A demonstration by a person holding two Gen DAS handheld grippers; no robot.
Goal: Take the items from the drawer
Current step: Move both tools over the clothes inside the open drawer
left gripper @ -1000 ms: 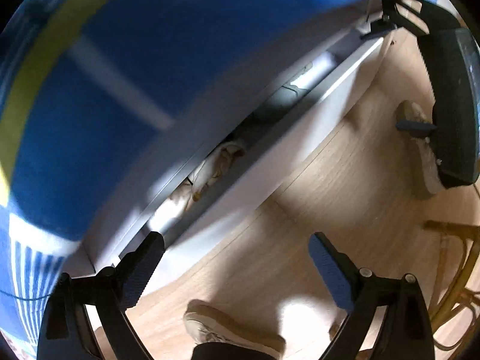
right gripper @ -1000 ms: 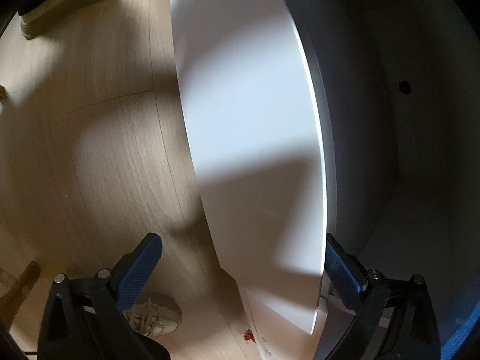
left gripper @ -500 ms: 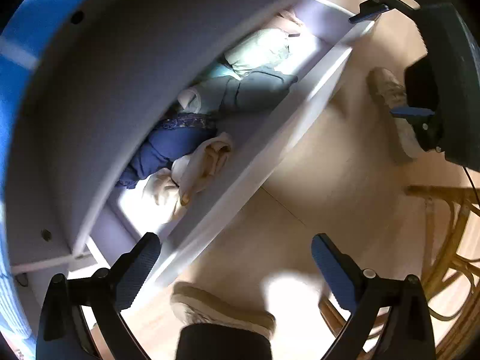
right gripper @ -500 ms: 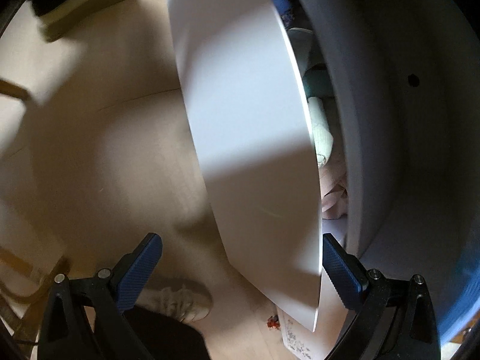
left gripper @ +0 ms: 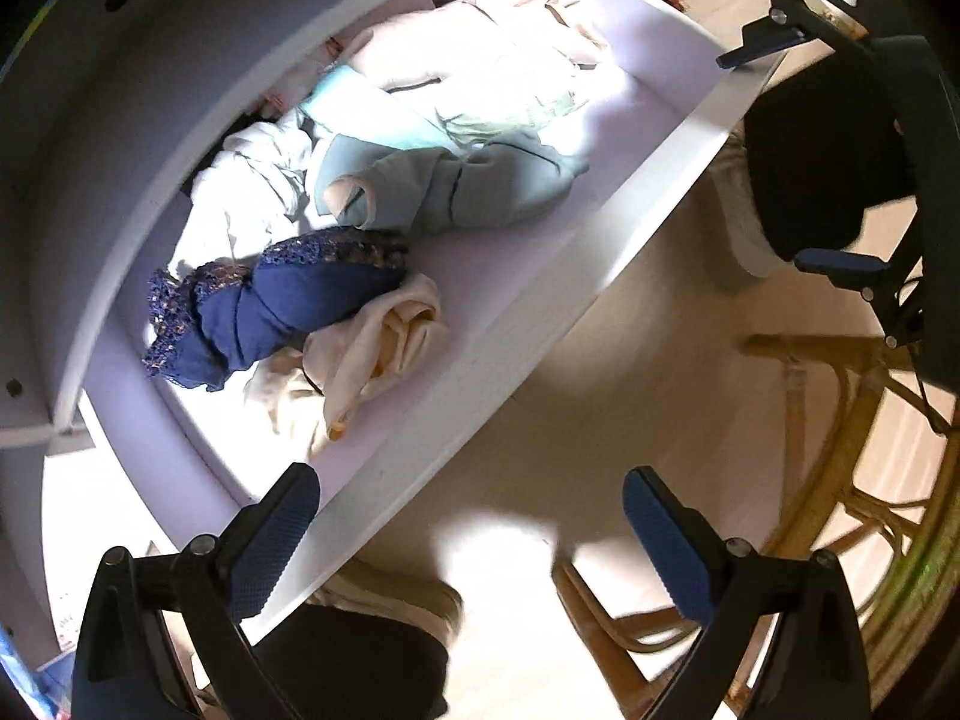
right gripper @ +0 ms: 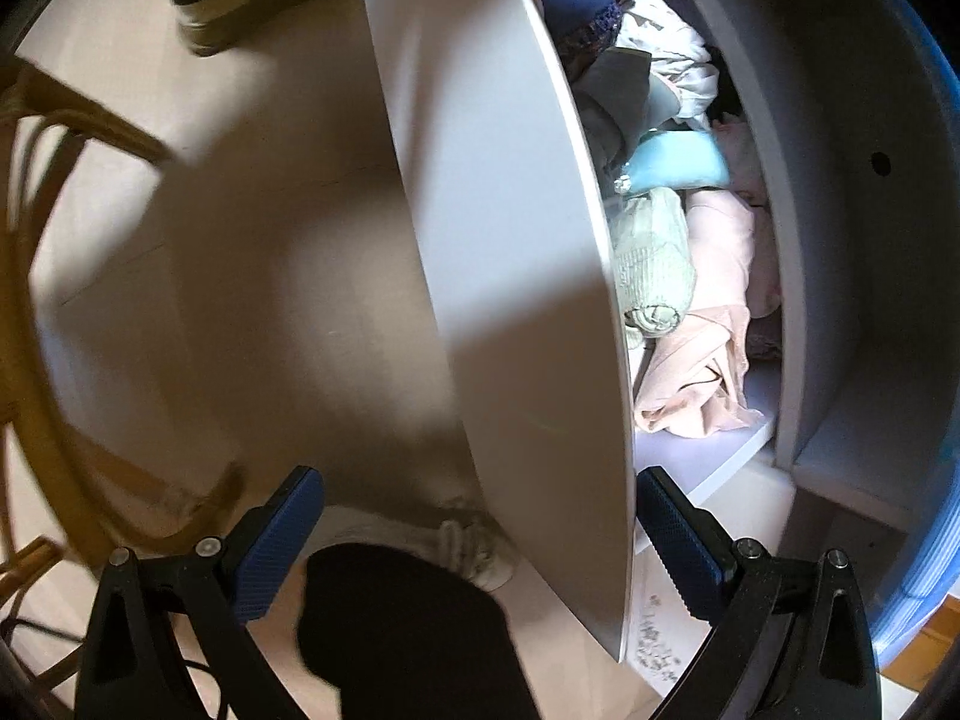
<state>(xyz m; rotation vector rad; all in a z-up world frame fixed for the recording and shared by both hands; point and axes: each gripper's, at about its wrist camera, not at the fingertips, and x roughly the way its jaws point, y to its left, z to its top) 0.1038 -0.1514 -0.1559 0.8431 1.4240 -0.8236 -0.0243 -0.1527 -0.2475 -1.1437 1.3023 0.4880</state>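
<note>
Straddling the drawer front (right gripper: pixel 510 276), the right hand-held gripper (right gripper: pixel 480 534) gapes wide.

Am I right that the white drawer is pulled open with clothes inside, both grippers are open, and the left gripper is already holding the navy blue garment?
Not quite: the left gripper holds nothing. In the left wrist view its fingers are spread over the drawer front and the floor, clear of the navy blue garment lying in the drawer. The rest stands: the drawer is open with clothes inside, and the right gripper is open too.

Left gripper (left gripper: pixel 468 531) and right gripper (right gripper: pixel 480 531) both hang with jaws spread wide, holding nothing.
</note>
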